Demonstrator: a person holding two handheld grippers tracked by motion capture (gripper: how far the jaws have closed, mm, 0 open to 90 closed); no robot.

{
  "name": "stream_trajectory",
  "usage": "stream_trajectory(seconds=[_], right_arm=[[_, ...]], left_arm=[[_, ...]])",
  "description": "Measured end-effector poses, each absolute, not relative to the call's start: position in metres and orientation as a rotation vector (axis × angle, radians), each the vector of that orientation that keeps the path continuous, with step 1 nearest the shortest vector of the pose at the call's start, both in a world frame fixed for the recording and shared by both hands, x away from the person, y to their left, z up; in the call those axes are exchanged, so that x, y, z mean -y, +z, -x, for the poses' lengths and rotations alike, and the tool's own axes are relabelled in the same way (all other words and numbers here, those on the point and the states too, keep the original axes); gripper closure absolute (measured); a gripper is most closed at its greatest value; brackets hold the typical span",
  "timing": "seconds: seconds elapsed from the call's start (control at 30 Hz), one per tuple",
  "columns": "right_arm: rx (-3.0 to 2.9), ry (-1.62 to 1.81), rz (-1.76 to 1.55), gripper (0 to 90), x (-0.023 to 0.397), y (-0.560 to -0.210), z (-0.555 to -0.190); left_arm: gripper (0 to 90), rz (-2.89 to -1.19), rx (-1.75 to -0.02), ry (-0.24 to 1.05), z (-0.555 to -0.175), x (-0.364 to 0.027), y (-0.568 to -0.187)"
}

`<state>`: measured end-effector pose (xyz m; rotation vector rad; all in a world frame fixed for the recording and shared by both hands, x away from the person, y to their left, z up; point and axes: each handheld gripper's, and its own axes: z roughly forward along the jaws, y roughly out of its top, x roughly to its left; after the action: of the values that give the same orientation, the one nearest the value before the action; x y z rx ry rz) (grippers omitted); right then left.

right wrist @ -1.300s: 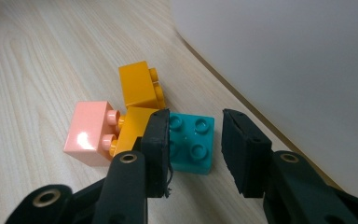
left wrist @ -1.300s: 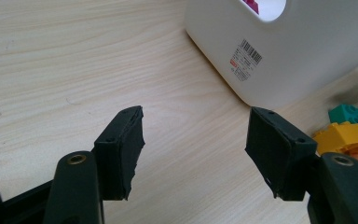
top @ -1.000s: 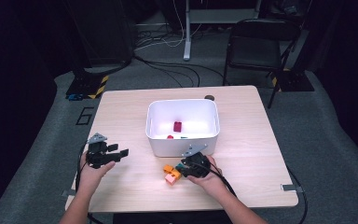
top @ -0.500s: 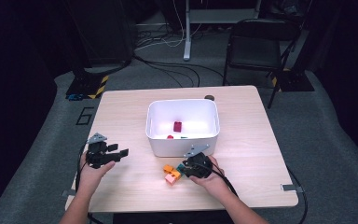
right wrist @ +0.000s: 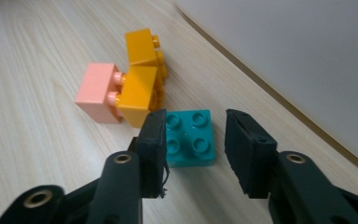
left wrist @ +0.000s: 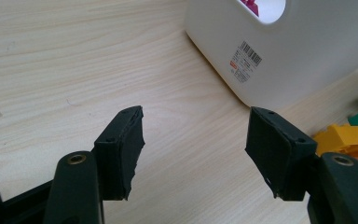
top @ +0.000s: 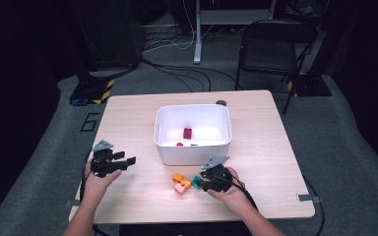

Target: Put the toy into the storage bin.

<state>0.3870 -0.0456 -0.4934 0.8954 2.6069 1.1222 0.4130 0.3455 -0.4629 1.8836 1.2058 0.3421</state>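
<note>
A teal brick lies flat on the table between the jaws of my right gripper. Those jaws have just been opening; the right pad stands clear of the brick and the left pad sits right beside it. Just beyond lie two orange bricks, one of them joined to a pink brick. From above, my right gripper is in front of the white bin, by the teal brick. My left gripper rests at the table's left, open with nothing between its jaws.
The white bin holds a red brick and small red and green pieces against its near wall. A small dark round thing sits behind the bin. A folding chair and cables stand on the floor beyond the table.
</note>
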Motion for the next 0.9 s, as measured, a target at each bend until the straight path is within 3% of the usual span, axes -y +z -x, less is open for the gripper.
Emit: stream_trajectory(seconds=[0.37,0.63,0.9], right_arm=[[-2.634,1.092,-0.874,50.7,0.036,-0.502,-0.388],[-2.658,1.047,-0.871,57.5,0.037,-0.510,-0.390],[-2.663,1.054,-0.855,58.3,0.038,-0.506,-0.389]], left_arm=[[35.9,-1.879,-1.203,0.349,-0.413,-0.346,-0.463],[35.9,-1.885,-1.208,0.343,-0.412,-0.347,-0.462],[35.9,-1.877,-1.206,0.348,-0.413,-0.346,-0.462]])
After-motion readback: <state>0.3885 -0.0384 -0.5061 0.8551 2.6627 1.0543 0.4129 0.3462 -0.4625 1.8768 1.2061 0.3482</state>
